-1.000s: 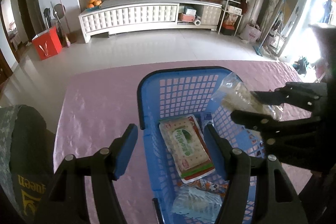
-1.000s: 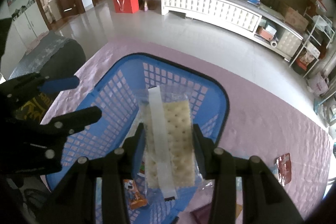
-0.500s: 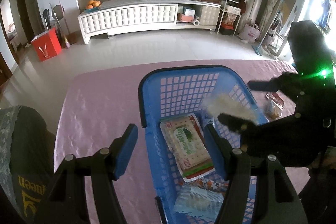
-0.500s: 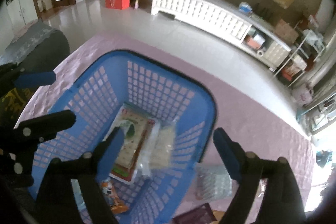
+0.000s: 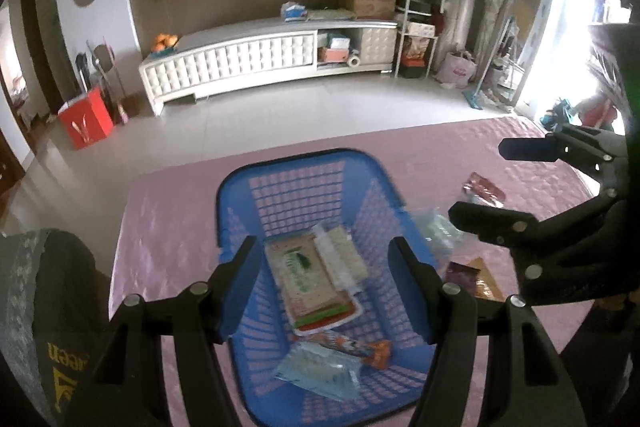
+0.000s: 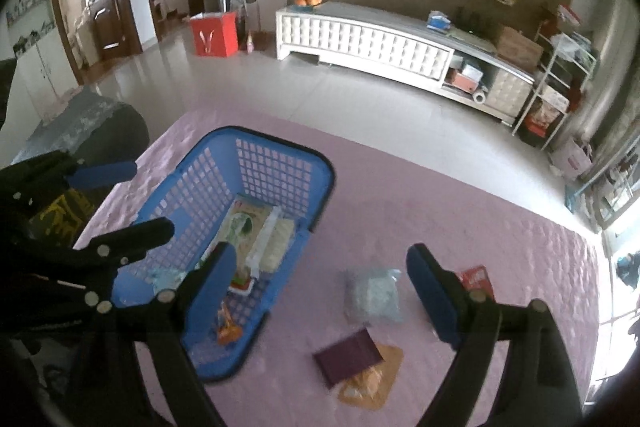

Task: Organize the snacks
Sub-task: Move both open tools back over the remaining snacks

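A blue plastic basket [image 5: 296, 163] [image 6: 280, 143] stands on the pink tablecloth. In it lie a green-and-white pack [image 5: 308, 279], a clear cracker pack [image 5: 340, 259] [image 6: 276, 239], an orange snack [image 5: 360, 345] and a light blue packet [image 5: 320, 373]. My left gripper [image 5: 323, 251] [image 6: 136, 199] hovers open above the basket with nothing between its fingers. My right gripper [image 6: 322, 255] [image 5: 492, 183] stands wide open and empty over the cloth right of the basket. Below it lie a clear bluish packet [image 6: 372, 295], a red packet [image 6: 476, 277], a purple packet [image 6: 348, 353] and a brown packet [image 6: 372, 383].
The pink tablecloth [image 5: 168, 211] ends at the table's far edge, with tiled floor beyond. A chair with a dark patterned cover [image 5: 40, 307] stands at the table's left side. A long white cabinet [image 5: 240, 63] lines the far wall.
My right gripper opened and let go of the cracker pack, which now lies in the basket beside the green pack. Both grippers rose and drew back; the right one swung right of the basket.
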`<state>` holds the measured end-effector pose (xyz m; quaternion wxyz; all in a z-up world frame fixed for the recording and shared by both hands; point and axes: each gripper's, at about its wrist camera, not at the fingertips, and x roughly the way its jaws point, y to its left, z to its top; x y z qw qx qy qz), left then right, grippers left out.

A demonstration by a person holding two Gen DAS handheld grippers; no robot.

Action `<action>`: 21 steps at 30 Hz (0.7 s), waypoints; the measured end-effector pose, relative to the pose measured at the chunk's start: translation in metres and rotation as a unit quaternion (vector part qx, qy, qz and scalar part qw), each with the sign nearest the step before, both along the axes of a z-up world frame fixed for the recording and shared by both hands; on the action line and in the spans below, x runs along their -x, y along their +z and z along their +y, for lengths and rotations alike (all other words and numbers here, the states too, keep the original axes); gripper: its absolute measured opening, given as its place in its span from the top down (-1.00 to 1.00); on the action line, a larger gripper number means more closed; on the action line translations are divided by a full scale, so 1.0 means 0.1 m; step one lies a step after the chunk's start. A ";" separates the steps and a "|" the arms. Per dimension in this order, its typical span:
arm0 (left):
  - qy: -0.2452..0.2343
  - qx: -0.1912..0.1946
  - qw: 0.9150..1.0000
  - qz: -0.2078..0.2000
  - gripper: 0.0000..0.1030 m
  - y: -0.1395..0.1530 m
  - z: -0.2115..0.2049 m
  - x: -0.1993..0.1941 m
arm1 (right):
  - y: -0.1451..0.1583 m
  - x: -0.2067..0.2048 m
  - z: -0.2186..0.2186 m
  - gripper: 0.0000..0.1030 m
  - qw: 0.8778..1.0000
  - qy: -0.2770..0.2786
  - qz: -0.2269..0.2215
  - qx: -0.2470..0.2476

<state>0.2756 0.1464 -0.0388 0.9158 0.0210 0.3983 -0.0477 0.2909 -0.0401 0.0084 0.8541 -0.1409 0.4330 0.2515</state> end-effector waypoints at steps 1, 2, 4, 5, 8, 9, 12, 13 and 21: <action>-0.004 -0.004 1.000 -0.005 -0.22 0.04 -0.08 0.04 | 0.03 0.02 -0.06 -0.75 1.000 -0.004 -0.001 -0.001; -0.006 -0.006 1.000 -0.008 -0.22 0.08 -0.13 0.06 | 0.06 0.06 -0.12 -0.75 1.000 -0.008 -0.003 -0.003; -0.015 -0.006 1.000 -0.014 -0.22 0.16 -0.27 0.12 | 0.10 0.11 -0.26 -0.75 1.000 -0.013 -0.004 -0.007; -0.017 -0.006 1.000 -0.015 -0.22 0.18 -0.32 0.13 | 0.13 0.15 -0.35 -0.75 1.000 -0.019 -0.006 -0.008; -0.029 -0.005 0.999 -0.021 -0.22 0.27 -0.49 0.21 | 0.17 0.23 -0.53 -0.75 1.000 -0.028 -0.007 -0.009; -0.033 -0.007 0.999 -0.024 -0.22 0.29 -0.56 0.24 | 0.18 0.25 -0.59 -0.75 0.999 -0.031 -0.008 -0.008; -0.046 -0.016 0.998 -0.029 -0.22 0.35 -0.75 0.30 | 0.19 0.31 -0.78 -0.75 0.999 -0.041 -0.013 -0.007; -0.050 -0.019 0.998 -0.030 -0.28 0.36 -0.82 0.31 | 0.20 0.31 -0.84 -0.75 0.999 -0.045 -0.013 -0.008; -0.060 -0.027 0.998 -0.026 -0.60 0.38 -1.17 0.28 | 0.15 0.33 -1.25 -0.75 0.997 -0.069 -0.010 -0.012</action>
